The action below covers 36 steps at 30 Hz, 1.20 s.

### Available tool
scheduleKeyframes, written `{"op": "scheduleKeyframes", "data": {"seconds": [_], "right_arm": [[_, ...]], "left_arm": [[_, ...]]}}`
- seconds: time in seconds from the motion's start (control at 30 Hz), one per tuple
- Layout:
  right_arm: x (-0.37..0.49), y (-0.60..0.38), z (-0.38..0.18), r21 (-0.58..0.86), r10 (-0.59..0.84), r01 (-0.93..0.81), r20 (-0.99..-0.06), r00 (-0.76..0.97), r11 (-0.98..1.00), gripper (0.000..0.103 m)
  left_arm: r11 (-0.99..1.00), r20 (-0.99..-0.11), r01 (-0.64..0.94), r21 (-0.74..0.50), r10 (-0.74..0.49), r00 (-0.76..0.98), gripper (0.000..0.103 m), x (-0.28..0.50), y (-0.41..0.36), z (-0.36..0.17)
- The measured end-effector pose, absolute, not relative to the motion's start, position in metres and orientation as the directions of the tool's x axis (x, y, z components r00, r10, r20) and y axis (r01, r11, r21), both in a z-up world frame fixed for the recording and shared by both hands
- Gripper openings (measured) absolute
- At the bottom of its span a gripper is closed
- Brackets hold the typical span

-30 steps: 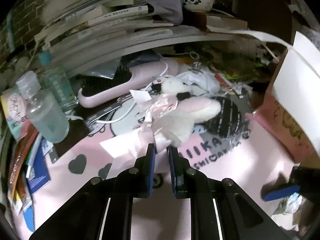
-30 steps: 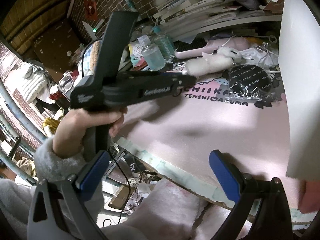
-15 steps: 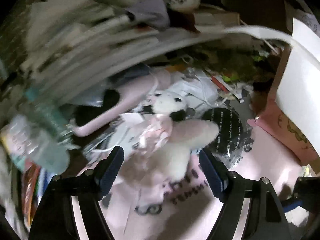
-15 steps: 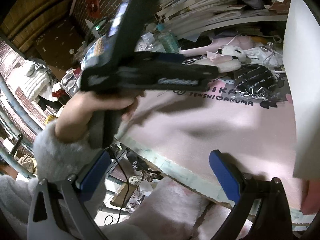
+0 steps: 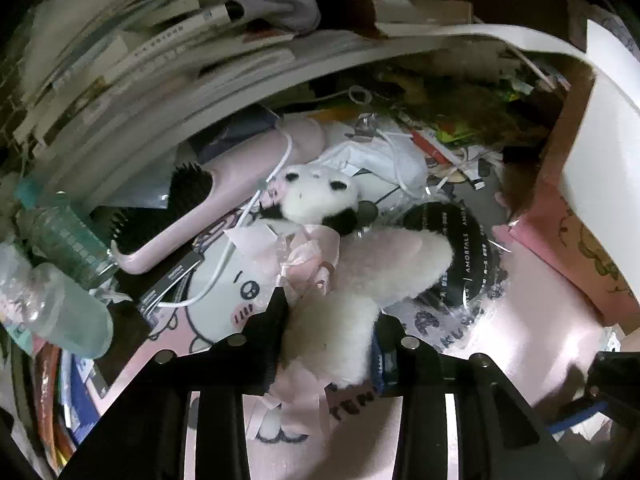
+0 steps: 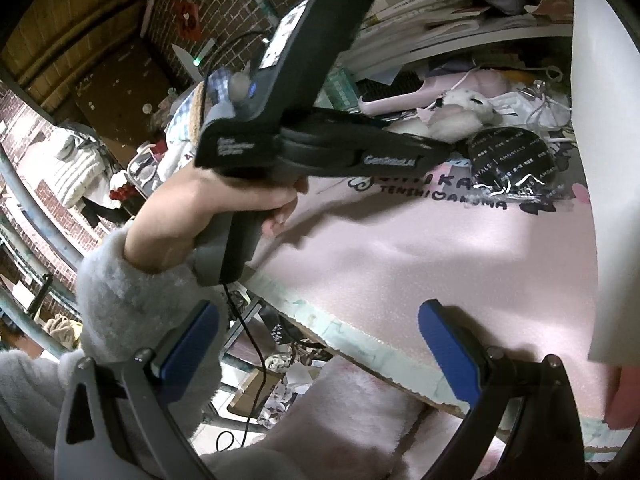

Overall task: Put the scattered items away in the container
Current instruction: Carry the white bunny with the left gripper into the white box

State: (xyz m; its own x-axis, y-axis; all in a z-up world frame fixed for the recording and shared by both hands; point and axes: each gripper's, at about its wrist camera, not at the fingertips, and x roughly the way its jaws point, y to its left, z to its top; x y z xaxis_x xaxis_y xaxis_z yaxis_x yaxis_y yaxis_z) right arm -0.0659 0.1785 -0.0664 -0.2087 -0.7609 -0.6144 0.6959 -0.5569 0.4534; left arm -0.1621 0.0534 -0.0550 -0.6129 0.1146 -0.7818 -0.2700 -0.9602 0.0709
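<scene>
A white and pink plush toy (image 5: 384, 264) with a panda-like face and a pink ribbon lies on the pink mat (image 5: 540, 340). My left gripper (image 5: 328, 336) is shut on its fluffy lower body, one finger on each side. The right wrist view shows a hand holding the left gripper (image 6: 436, 148) out to the plush toy (image 6: 460, 120). My right gripper (image 6: 320, 320) hangs open over the table's front edge with nothing between its fingers. The cardboard box (image 5: 560, 220) with a white flap stands at the right.
A black round packet (image 5: 460, 256) lies just right of the plush. A pink hairbrush (image 5: 224, 204), a white cable (image 5: 224, 272) and two clear bottles (image 5: 64, 312) sit to the left. Stacked books (image 5: 160, 48) and clutter fill the back. Bare pink mat (image 6: 440, 248) lies in front.
The left gripper opened wide, moved forward over the plush toy, and has closed on its lower body. The right gripper has stayed open and still.
</scene>
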Motion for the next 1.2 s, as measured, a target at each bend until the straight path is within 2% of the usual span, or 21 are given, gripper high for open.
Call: {"op": "scheduleKeyframes", "data": {"seconds": [0.37,0.67,0.83,1.03,1.2], "right_arm": [[-0.063,0.182,-0.066,0.385,-0.717,0.655,-0.595,-0.362,-0.65,0.1],[-0.062,0.187,-0.069,0.369,-0.71,0.65,-0.584,-0.395,-0.665,0.1],[-0.06,0.188,-0.07,0.381,-0.718,0.649,-0.577,-0.389,-0.659,0.1],[-0.06,0.187,-0.069,0.395,-0.734,0.658,-0.566,-0.375,-0.641,0.1],[-0.061,0.19,-0.07,0.41,-0.748,0.664,-0.556,-0.362,-0.626,0.1]], "left_arm": [[-0.966,-0.655,-0.254,0.038,0.168,-0.737,0.029,-0.113,0.045,0.008],[-0.876,-0.589,-0.482,-0.023,0.401,-0.702,0.03,-0.098,0.102,0.057],[-0.811,-0.6,-0.585,-0.003,0.469,-0.648,0.03,-0.102,0.146,0.077],[-0.761,-0.644,-0.648,0.039,0.477,-0.598,0.03,-0.116,0.193,0.092],[-0.724,-0.721,-0.688,0.052,0.449,-0.527,0.03,-0.138,0.23,0.083]]}}
